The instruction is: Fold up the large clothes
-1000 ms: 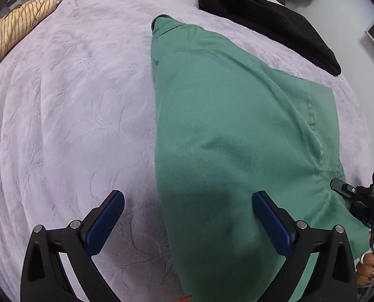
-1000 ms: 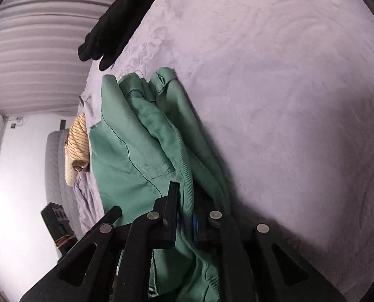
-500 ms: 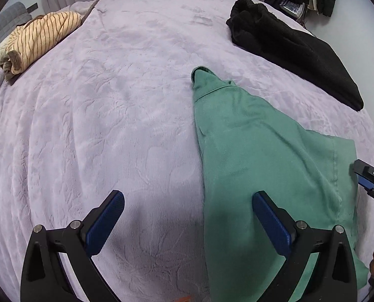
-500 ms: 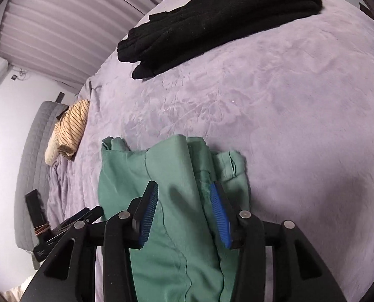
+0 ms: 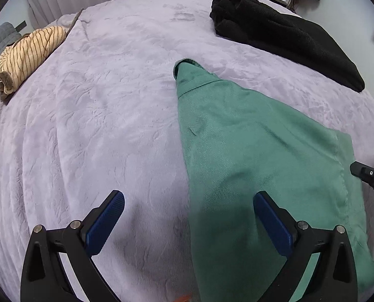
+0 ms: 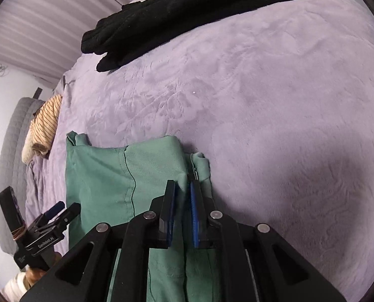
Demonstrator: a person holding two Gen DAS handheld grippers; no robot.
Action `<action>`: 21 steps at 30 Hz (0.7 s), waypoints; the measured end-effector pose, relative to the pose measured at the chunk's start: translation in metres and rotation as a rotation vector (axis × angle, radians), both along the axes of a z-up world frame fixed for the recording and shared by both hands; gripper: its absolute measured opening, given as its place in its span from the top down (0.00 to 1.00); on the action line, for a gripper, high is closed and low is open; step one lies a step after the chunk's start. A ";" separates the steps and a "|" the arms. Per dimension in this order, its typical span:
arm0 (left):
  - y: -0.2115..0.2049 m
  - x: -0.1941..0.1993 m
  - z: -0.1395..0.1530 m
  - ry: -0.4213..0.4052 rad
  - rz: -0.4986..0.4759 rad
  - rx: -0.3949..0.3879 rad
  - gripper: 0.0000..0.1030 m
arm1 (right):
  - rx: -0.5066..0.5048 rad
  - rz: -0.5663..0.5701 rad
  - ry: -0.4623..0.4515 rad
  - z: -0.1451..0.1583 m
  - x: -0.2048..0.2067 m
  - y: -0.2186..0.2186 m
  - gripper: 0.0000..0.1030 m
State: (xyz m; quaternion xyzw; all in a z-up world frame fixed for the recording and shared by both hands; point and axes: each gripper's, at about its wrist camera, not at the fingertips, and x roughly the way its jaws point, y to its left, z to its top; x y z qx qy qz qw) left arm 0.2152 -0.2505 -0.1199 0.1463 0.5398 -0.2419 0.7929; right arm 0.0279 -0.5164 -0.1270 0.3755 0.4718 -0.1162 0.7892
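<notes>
On lilac bed (image 6: 275,100), right gripper (image 6: 183,196) closing again on green garment (image 6: 106,176)

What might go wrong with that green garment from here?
The right tongs are closing on only a thin edge of the green garment, so it may slip out. The left tongs hang open and hold nothing, so a one-sided pull could undo the fold. Dragged farther, it might bump the black clothes.

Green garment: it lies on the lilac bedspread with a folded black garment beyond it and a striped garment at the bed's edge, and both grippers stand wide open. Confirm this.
Not quite. Only the left gripper stands wide open. The right wrist view shows the right gripper with its jaws closing on a fold of the green garment. The rest holds.
</notes>
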 end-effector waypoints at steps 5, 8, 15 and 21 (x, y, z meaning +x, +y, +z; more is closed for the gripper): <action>0.037 -0.052 0.028 0.076 -0.092 -0.058 0.00 | 0.066 0.061 -0.036 0.043 -0.052 0.028 0.63; 0.057 -0.092 0.035 0.144 -0.126 -0.091 0.00 | 0.031 0.119 -0.047 0.065 -0.089 0.057 0.28; 0.076 -0.168 0.023 0.206 -0.180 -0.039 0.00 | 0.080 0.143 0.046 0.047 -0.141 0.093 0.53; 0.072 -0.194 0.002 0.055 -0.244 0.112 0.00 | 0.051 0.128 0.052 0.051 -0.143 0.098 0.82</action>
